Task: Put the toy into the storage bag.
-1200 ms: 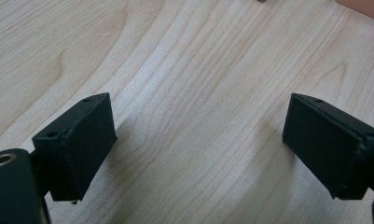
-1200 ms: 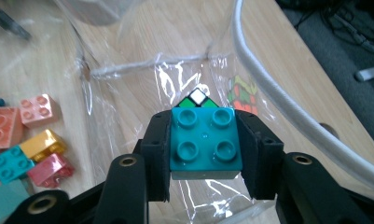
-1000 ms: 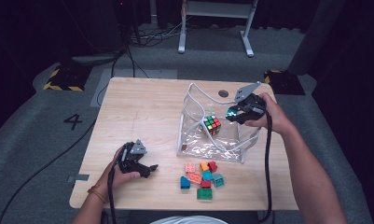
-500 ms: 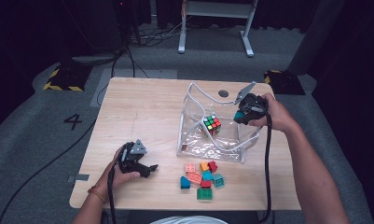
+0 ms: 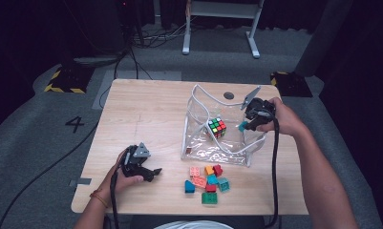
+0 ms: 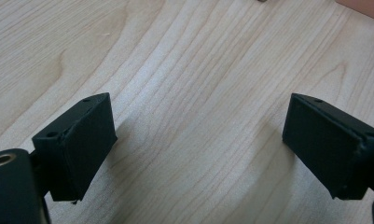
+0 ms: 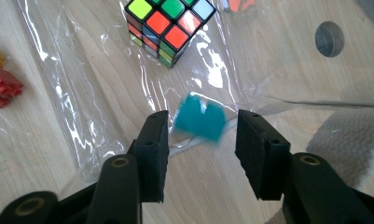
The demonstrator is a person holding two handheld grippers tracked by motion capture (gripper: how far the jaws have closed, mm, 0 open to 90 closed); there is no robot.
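- My right gripper [image 7: 201, 140] hangs over the mouth of the clear bag [image 5: 198, 148]; its fingers have just been opening, and the teal brick [image 7: 199, 120] sits blurred between them, loose, so I judge it is dropping in.
- My left gripper [image 5: 142, 167] rests on the surface [image 5: 146, 109], fingers wide, holding nothing, simply waiting.
- The bag holds one puzzle cube [image 5: 217, 127].
- About eight bricks in the pile [image 5: 206, 181] wait beside it.

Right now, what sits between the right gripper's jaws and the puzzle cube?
In the right gripper view, a teal brick, blurred, lies just beyond the right gripper, short of the puzzle cube, with the clear bag around.
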